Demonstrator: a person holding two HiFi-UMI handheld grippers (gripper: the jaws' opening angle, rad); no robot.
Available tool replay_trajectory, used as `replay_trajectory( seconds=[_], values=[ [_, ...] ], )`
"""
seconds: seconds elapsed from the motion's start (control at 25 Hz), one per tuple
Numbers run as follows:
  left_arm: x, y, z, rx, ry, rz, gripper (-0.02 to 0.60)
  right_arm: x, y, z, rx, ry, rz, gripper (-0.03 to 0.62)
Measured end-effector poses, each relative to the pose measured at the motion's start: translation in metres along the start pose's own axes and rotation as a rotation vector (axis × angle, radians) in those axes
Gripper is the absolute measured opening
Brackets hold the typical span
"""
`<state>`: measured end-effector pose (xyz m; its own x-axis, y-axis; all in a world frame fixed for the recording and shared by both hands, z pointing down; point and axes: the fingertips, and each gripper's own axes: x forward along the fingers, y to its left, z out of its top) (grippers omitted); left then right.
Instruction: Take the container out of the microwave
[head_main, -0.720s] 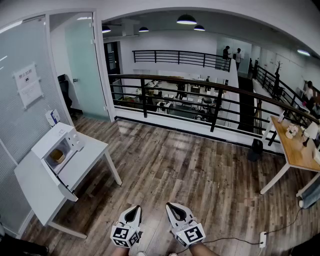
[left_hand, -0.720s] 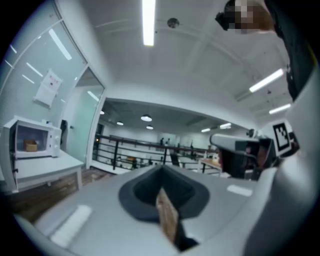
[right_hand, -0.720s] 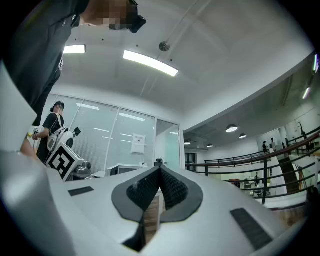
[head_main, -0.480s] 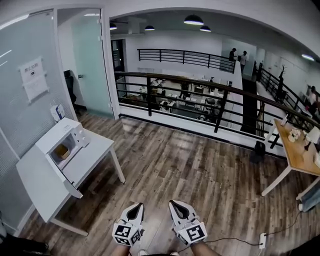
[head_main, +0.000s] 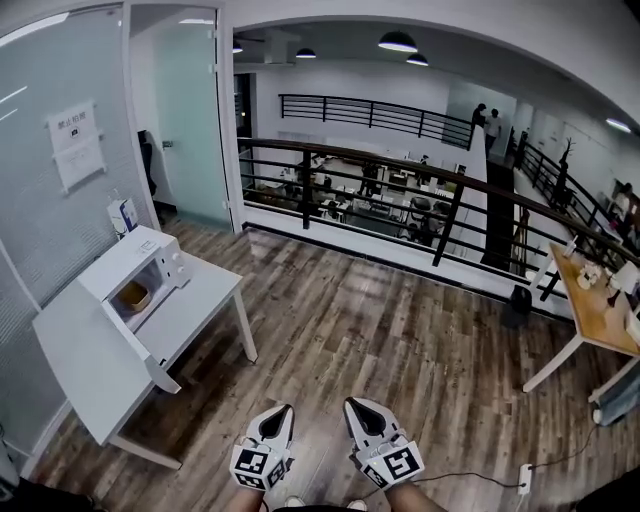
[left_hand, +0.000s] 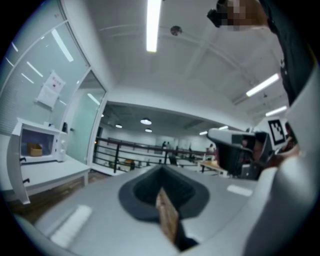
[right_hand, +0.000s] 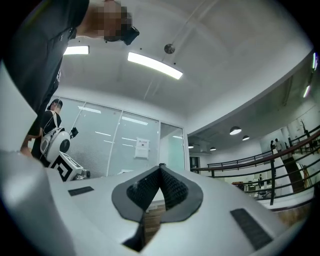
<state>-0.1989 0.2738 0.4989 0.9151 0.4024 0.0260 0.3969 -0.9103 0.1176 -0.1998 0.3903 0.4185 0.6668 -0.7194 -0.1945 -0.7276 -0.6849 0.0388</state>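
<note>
A white microwave stands on a white table at the left, its door hanging open toward me. Inside it sits a tan container, small and far off. The left gripper view shows the same microwave and container at its left edge. Both grippers are low in the head view, well away from the table. My left gripper is shut with nothing in it. My right gripper is also shut and empty, its tips meeting.
Wood floor lies between me and the table. A black railing crosses the back above a lower level. A wooden desk stands at the right, a glass door behind the microwave. A cable and power strip lie on the floor at right.
The microwave and table have shifted right and slightly up in the head view and look a little nearer. Both grippers stay shut at the bottom of the view.
</note>
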Motion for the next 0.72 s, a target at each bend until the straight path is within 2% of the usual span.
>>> replay_trajectory(
  seconds=[0.16,0.36,0.52,0.72],
  values=[
    [-0.009,0.008,0.001,0.008,-0.002,-0.025,0.005,0.006,0.021,-0.006,0.0,0.032,0.024,-0.002],
    [-0.009,0.026,-0.003,-0.009,0.006,-0.017,0.005,0.017,0.035,-0.014,0.008,0.056,0.048,-0.002],
    [0.006,0.03,-0.008,-0.011,0.015,-0.016,0.005,0.026,0.02,-0.024,0.015,0.071,0.058,-0.002],
    [0.044,0.041,-0.007,0.005,0.015,0.008,0.005,0.05,-0.019,-0.035,0.025,0.06,0.077,-0.002]
  ],
)
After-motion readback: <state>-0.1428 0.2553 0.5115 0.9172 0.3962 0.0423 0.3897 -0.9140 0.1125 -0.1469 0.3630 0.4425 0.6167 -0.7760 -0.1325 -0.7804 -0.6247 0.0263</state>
